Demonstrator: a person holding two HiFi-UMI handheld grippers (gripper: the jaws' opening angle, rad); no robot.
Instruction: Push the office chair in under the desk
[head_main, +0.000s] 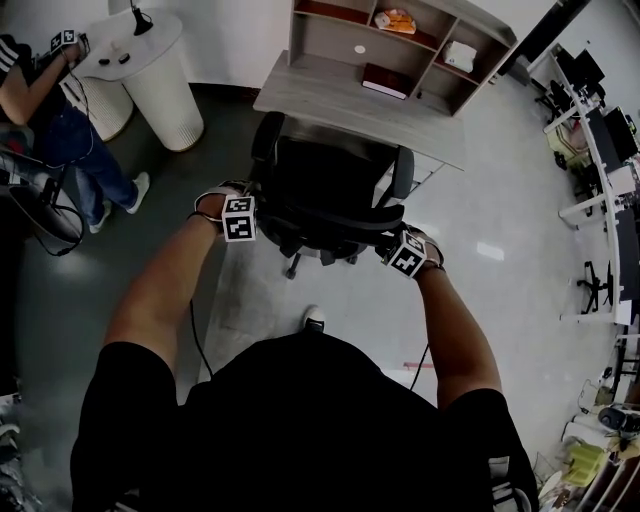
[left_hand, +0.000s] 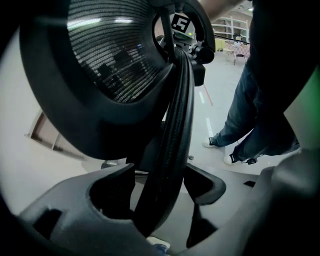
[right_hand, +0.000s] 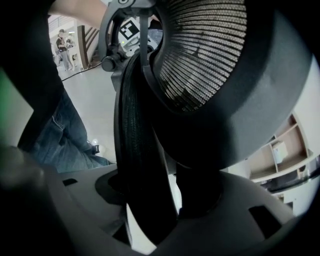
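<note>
While the left gripper (left_hand: 165, 181) stands with its jaws apart, the backrest rim (left_hand: 172, 125) runs up between them, and pale floor (left_hand: 210, 125) shows beside one jaw: straddled, not clamped. The right gripper (right_hand: 156, 196) is likewise slack, with the same rim between its jaws and a strip of floor visible along one side.

In the head view the two grippers sit near opposite ends of the rim, which favours a straight push without swivel. Any further push must go through the jaws' inner faces, not through a grip.

The office chair (head_main: 325, 180) stands on the floor close against the near edge of the desk (head_main: 300, 90). Its seat front appears at or just under that edge; how far under cannot be told.

Judgement: the step is near its end. To finish well:
- press evenly on both sides;
- keep the armrests (head_main: 403, 172) clear of the desk's near edge;
- stop once the backrest nears that edge.

Beyond, a shelf unit (head_main: 400, 45) stands along the desk's far edge.
</note>
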